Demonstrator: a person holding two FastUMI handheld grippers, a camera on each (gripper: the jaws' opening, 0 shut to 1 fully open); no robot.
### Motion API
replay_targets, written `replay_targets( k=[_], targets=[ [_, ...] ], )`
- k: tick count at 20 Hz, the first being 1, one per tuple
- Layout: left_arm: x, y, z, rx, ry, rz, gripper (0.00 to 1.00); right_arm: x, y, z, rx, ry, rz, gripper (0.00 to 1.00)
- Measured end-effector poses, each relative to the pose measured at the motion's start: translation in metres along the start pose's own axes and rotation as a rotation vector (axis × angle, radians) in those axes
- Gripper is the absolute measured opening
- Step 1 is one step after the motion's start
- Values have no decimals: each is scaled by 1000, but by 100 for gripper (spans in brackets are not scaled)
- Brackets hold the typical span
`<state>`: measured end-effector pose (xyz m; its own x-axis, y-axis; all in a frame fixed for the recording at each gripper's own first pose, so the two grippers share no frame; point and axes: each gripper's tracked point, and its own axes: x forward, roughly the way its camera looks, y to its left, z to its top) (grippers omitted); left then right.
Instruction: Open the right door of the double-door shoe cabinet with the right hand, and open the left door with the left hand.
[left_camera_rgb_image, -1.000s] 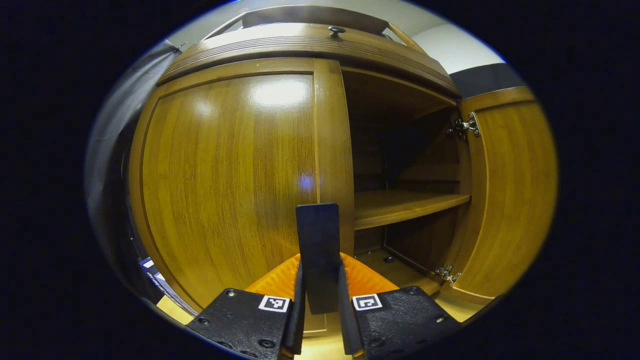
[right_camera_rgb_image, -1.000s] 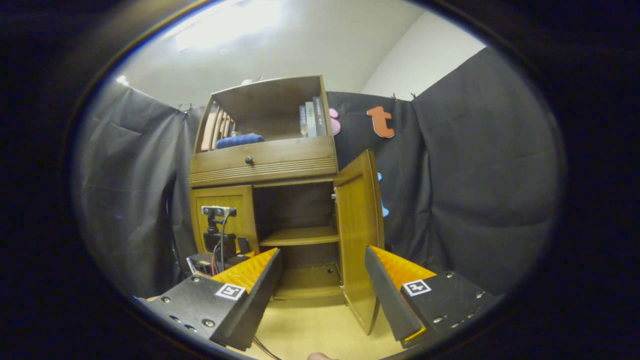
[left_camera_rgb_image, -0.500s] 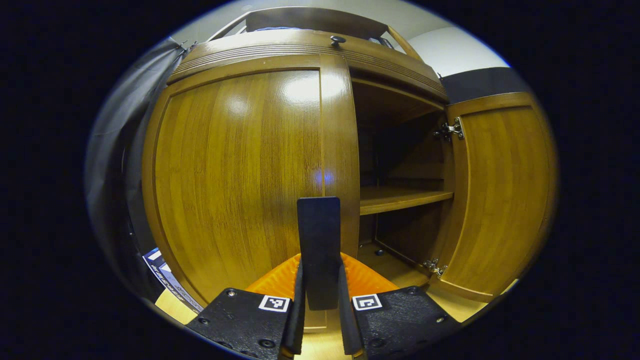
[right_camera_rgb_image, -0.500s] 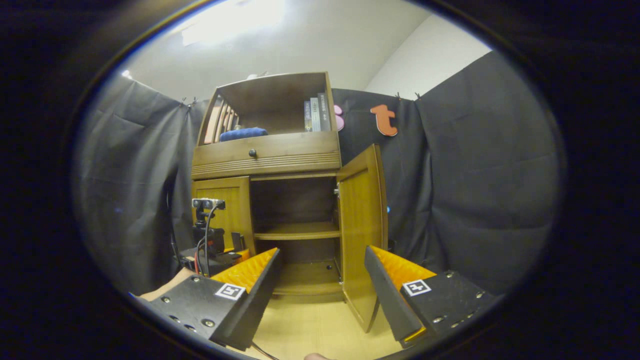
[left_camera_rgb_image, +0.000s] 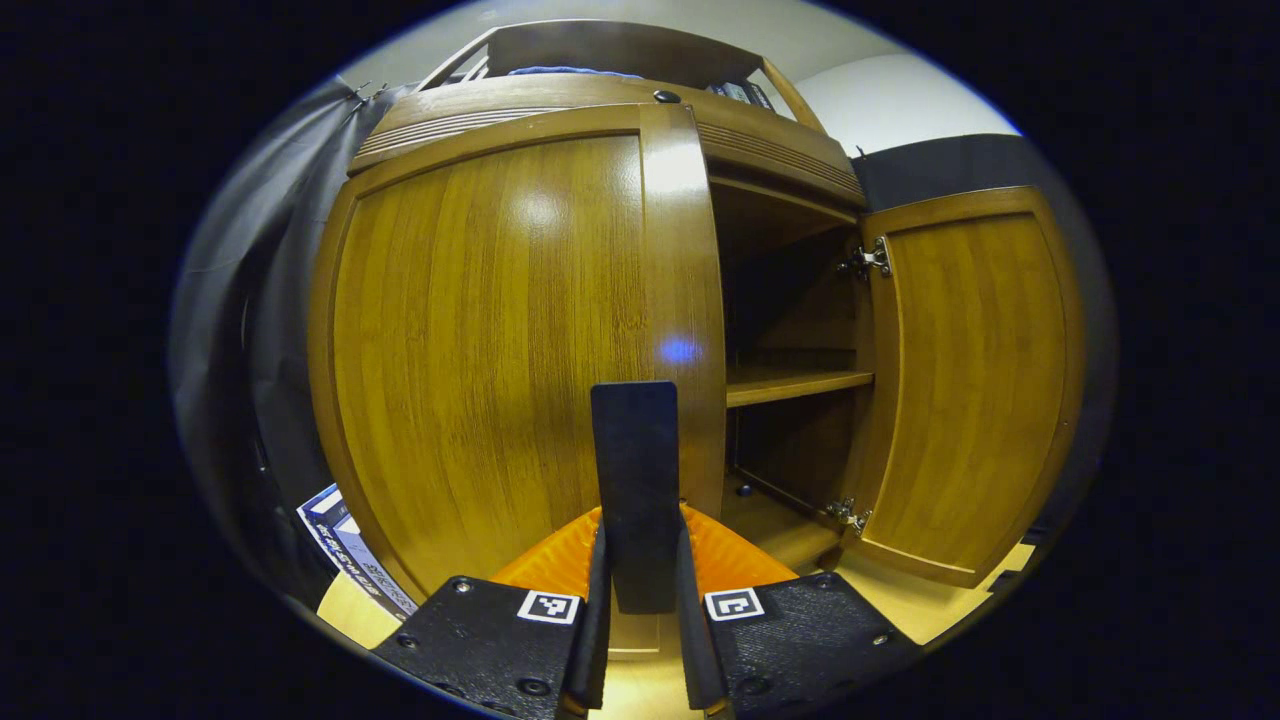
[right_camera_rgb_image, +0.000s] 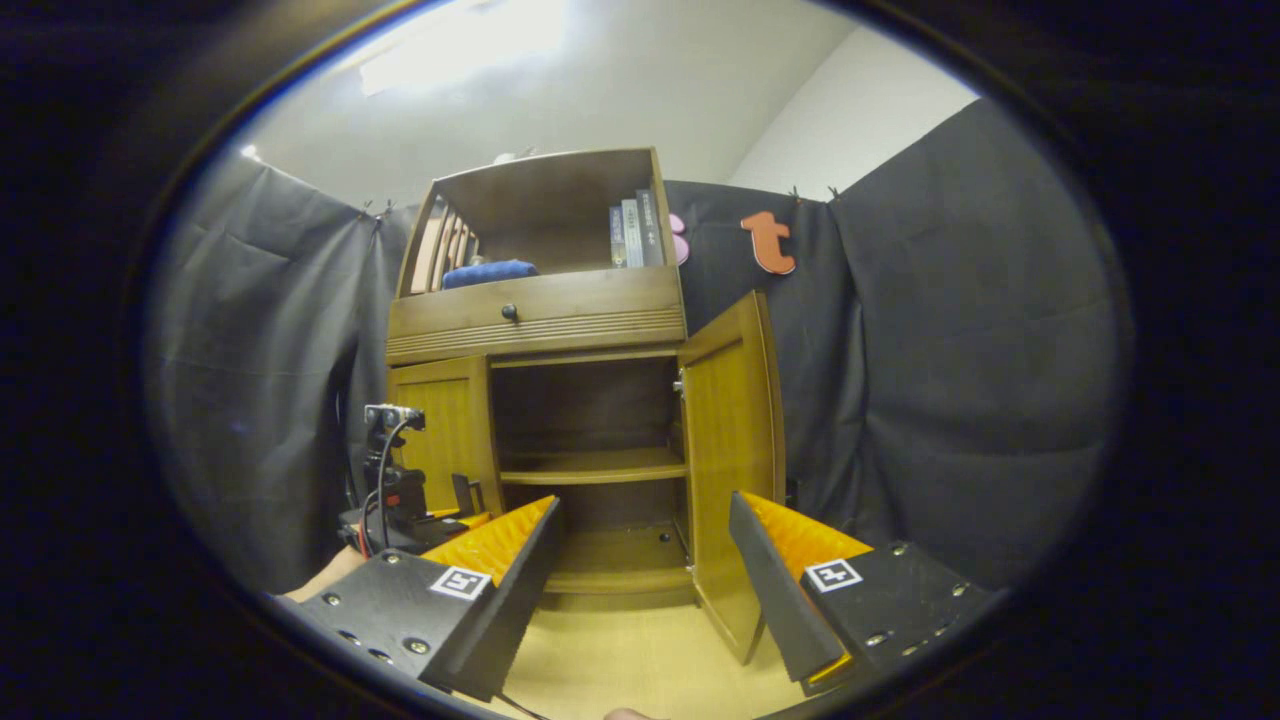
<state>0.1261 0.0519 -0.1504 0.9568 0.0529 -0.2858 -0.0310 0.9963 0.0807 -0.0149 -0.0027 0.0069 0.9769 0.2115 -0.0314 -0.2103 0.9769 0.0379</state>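
The wooden shoe cabinet (right_camera_rgb_image: 535, 330) stands against the black cloth. Its right door (right_camera_rgb_image: 725, 450) hangs wide open, its inside face (left_camera_rgb_image: 980, 370) and hinges showing in the left gripper view. The left door (left_camera_rgb_image: 480, 330) stands slightly ajar, its top edge out in front of the drawer rail. My left gripper (left_camera_rgb_image: 640, 530) is shut on that door's black upright handle (left_camera_rgb_image: 634, 450). In the right gripper view the left gripper (right_camera_rgb_image: 455, 505) sits low in front of the left door (right_camera_rgb_image: 445, 420). My right gripper (right_camera_rgb_image: 645, 520) hangs open and empty, well back from the cabinet.
Inside are a middle shelf (right_camera_rgb_image: 595, 465) and a bottom board. Above are a drawer with a dark knob (right_camera_rgb_image: 510, 312), books (right_camera_rgb_image: 635, 232) and a blue cloth (right_camera_rgb_image: 490, 272). Flat boxes (left_camera_rgb_image: 350, 545) lean by the cabinet's left side. The floor (right_camera_rgb_image: 620, 660) is pale wood.
The left door has swung a little outward with my left gripper on its handle. The open right door has slid leftward in that view. The right gripper has barely moved.
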Motion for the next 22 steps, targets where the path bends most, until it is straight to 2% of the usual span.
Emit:
replay_targets(
  k=[13, 22],
  targets=[
    [-56, 8, -7, 23, -10, -52, 31, 4, 22, -10, -4, 12, 26, 98],
    [-91, 24, -11, 37, -15, -60, 32, 2, 31, -11, 11, 5, 36, 99]
  ],
)
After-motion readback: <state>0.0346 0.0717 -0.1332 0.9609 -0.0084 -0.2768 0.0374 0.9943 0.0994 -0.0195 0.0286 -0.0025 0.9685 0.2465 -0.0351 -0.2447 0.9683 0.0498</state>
